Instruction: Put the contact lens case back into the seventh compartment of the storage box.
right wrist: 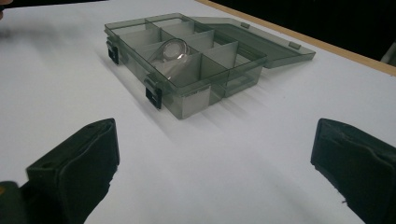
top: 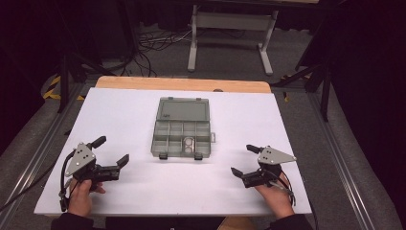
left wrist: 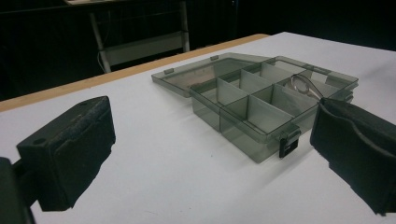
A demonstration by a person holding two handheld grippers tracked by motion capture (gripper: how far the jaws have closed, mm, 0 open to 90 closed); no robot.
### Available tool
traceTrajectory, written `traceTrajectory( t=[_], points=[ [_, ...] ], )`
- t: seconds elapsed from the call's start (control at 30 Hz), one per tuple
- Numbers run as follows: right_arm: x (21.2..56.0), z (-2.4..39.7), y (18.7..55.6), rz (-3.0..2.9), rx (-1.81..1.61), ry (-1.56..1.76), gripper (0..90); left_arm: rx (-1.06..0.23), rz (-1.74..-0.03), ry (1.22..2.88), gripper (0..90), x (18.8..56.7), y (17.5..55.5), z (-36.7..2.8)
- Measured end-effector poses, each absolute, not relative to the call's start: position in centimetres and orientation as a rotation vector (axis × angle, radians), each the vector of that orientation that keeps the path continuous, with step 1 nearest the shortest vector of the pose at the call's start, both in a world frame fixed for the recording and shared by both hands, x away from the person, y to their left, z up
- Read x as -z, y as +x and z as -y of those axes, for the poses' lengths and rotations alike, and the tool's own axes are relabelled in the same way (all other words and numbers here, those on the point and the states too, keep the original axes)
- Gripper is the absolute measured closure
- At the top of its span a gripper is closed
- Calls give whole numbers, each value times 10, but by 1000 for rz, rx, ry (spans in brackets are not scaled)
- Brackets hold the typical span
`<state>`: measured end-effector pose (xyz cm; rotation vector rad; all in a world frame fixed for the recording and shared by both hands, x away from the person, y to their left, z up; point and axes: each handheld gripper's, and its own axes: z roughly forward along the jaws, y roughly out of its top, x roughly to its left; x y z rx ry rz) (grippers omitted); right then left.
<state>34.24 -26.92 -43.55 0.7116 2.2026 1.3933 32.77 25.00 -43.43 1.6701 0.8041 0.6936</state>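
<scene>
box (top: pixel 182 127): lid open, on counter (top: pixel 119 115) | clear item (top: pixel 189 142) in compartment, indistinct | left hand-held gripper (top: pixel 113 150) jaws apart, empty | right hand-held gripper (top: pixel 243 159) jaws apart, empty

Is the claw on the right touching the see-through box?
Apart. In the high view, bare white table lies between the right gripper and the open box. The right gripper view shows its open jaws short of the box too.
</scene>
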Motion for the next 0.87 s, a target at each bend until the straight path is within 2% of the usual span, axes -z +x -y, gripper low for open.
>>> traceTrajectory(
  t=[0.23, 0.87],
  points=[
    [447, 271, 343, -2187, -1385, 743, 12, -689, -803, 1673, 10, 436, 328, -250],
    [447, 270, 344, -2184, -1380, 740, 11, -690, -814, 1671, 9, 436, 329, -251]
  ],
)
